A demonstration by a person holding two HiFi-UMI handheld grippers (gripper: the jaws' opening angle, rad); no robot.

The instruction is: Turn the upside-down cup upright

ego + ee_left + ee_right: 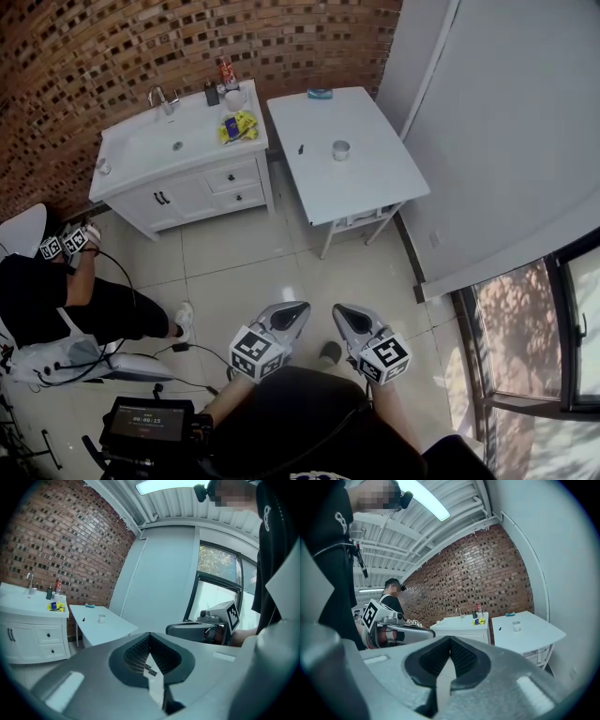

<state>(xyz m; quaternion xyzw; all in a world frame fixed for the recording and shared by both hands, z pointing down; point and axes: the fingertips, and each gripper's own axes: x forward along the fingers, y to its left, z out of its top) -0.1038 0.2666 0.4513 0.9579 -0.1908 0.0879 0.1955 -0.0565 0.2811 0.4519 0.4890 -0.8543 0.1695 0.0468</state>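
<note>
The left gripper is closed, its jaws tip to tip with nothing between them. Just beside it, the right gripper is likewise closed and empty. Both hang low over the tiled floor. Ahead of the left gripper, and well apart from it, stands a white vanity cabinet with a sink. Ahead of the right gripper stands a white table. The small clear cup rests near the table's middle, well apart from both grippers. It is too small to tell which way up it stands.
</note>
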